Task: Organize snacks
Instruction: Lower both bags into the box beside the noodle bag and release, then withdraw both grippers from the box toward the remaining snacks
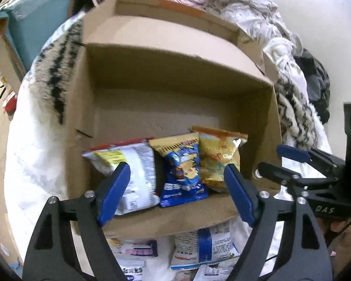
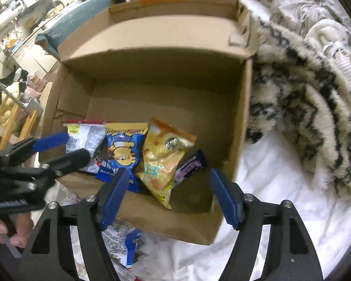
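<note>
Both the left hand-held gripper (image 1: 176,183) and right hand-held gripper (image 2: 169,193) are seen wide open, empty. Snack bags (image 2: 162,154) (light, crinkly, crushable) should be pinched at the sealed edge.

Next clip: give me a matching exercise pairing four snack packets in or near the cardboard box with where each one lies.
Things:
1. white and silver packet
2. blue packet
3. yellow packet
4. purple bar

Places:
A. middle of the row of three in the box
B. tucked beside the yellow one, on the side away from the blue one
C. end of the row nearest the left gripper
D. between the blue packet and the purple bar

Pairs: 1-C, 2-A, 3-D, 4-B
</note>
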{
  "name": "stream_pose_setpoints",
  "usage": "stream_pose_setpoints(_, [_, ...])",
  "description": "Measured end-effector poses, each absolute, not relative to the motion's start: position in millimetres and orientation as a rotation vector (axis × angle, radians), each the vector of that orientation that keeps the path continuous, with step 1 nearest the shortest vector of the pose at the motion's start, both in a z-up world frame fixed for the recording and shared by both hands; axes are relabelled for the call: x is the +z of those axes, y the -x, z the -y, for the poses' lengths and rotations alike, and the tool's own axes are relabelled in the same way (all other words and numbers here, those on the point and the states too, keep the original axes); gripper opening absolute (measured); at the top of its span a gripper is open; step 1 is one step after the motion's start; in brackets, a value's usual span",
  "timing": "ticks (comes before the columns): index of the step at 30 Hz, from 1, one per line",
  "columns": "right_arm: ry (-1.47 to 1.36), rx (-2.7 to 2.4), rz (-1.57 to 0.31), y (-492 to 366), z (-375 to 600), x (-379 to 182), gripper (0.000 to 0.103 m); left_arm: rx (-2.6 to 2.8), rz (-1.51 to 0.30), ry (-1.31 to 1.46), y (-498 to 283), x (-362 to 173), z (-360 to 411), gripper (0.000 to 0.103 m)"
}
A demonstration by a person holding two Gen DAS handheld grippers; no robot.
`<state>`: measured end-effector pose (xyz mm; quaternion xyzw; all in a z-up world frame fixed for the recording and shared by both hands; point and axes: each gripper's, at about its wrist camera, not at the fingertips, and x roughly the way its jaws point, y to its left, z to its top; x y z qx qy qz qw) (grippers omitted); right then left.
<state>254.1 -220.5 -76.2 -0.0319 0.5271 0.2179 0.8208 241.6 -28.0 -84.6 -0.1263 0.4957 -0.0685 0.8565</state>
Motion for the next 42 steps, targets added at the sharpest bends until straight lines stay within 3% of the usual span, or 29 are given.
stream_pose_setpoints(12, [-0.054,0.447,-1.061,-234,231,-43,0.074,-0.085,-1.005,0.261,-217,-58,4,0.08])
stream_pose_setpoints(29, [-0.261,0.453,-1.059,-156,235,-33,0.074,-0.083,-0.935,0.174,-146,-28,-4,0.08])
stream_pose_setpoints(42, [-0.314,0.474,-1.073,-107,232,-37,0.074,-0.054,-0.98,0.111,-90,-31,-15,0.08])
